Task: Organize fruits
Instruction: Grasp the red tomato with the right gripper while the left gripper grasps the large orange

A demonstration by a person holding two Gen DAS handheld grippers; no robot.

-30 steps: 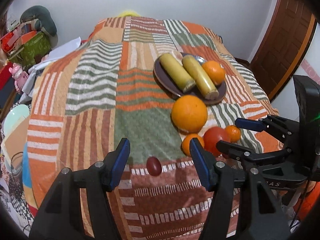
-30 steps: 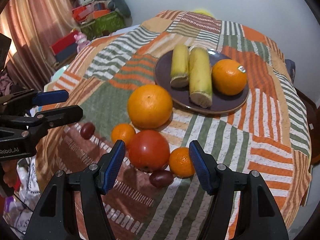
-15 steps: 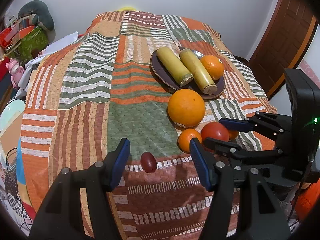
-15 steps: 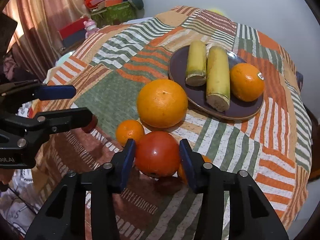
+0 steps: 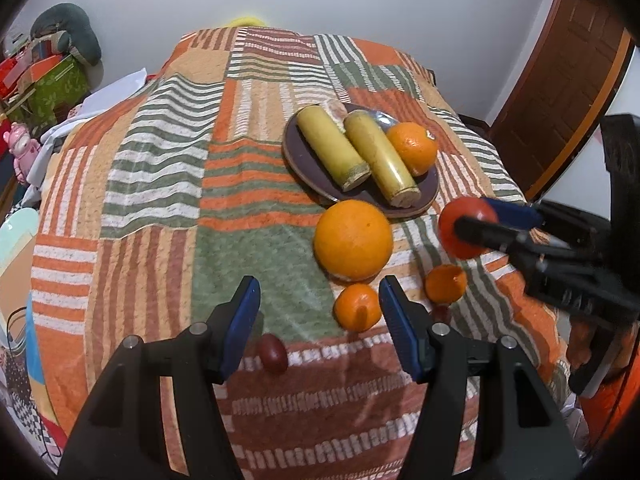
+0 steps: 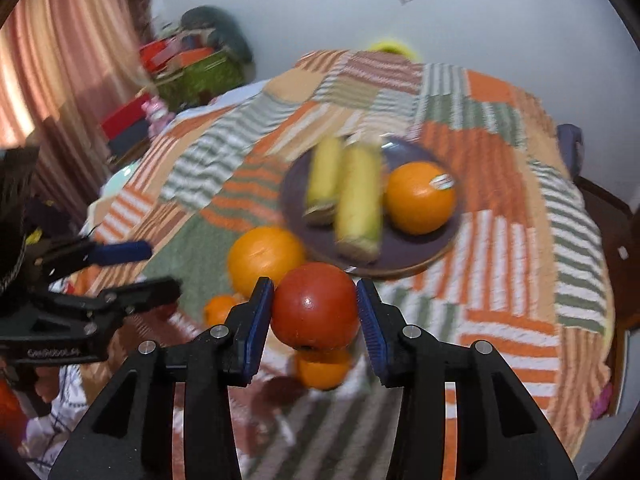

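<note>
My right gripper is shut on a red tomato and holds it above the bed, near the front rim of the dark plate; it also shows in the left wrist view. The plate holds two yellow cut stalks and an orange. A large orange, two small mandarins and a dark red plum-like fruit lie on the quilt. My left gripper is open and empty, low over the quilt behind the dark fruit.
The striped patchwork quilt covers the bed. Boxes and toys are piled at the far left. A wooden door stands at the right, a curtain at the left in the right wrist view.
My right gripper closed on the tomato and lifted it off the quilt, toward the plate. The left gripper stayed open and barely moved.
</note>
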